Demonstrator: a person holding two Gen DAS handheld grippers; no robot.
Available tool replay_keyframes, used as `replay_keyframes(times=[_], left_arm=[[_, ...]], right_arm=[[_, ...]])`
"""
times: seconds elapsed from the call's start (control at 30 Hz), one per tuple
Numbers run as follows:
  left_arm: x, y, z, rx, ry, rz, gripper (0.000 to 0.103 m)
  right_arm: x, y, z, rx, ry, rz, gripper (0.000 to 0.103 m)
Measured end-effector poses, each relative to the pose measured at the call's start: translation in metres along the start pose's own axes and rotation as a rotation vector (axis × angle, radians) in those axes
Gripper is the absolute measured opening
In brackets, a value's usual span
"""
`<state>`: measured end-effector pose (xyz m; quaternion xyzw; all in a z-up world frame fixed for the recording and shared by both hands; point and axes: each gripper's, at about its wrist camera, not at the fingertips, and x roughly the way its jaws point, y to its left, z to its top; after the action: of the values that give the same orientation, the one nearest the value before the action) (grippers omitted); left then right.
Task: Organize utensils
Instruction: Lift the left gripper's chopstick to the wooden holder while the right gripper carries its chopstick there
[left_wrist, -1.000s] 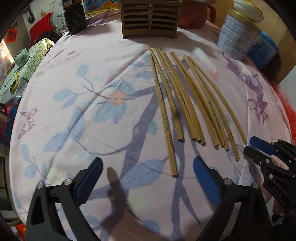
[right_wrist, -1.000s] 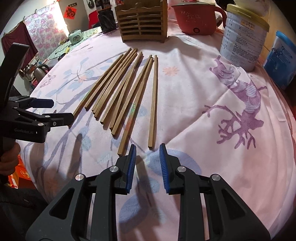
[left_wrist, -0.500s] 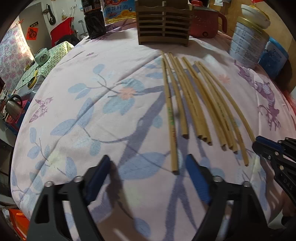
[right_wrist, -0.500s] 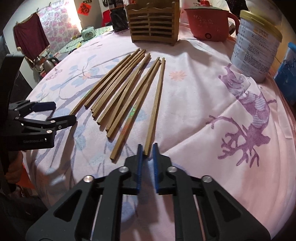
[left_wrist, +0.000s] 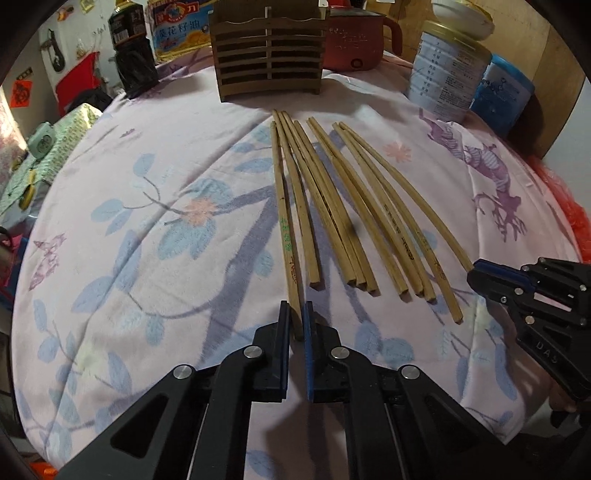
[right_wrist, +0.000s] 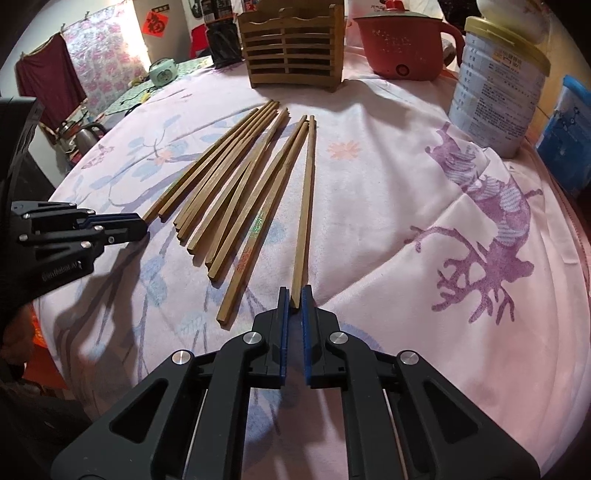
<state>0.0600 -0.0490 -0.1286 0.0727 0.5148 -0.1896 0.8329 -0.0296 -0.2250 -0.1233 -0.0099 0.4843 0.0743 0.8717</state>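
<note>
Each gripper, left gripper and right gripper, nearly closed, pinches an outer chopstick end, hiding its tip; bare tablecloth flanks the row.

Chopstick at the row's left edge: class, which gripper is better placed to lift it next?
Left. The left gripper is closed on the near end of the left-edge chopstick, while the right gripper grips the far-right chopstick across the row.

The cloth on the left of the chopsticks is bare and wide. At the far edge the wooden holder, the red pot and the tin stand close together. The cloth between chopsticks and tin is bare.
</note>
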Motion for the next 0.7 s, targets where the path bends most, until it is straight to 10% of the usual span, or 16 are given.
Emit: replay_keyframes(times=[0.7], left_arm=[[-0.133, 0.039, 0.101, -0.003, -0.269, -0.101, 0.006]], right_arm=[[-0.130, -0.018, 0.101, 0.130, -0.399, -0.068, 0.006]])
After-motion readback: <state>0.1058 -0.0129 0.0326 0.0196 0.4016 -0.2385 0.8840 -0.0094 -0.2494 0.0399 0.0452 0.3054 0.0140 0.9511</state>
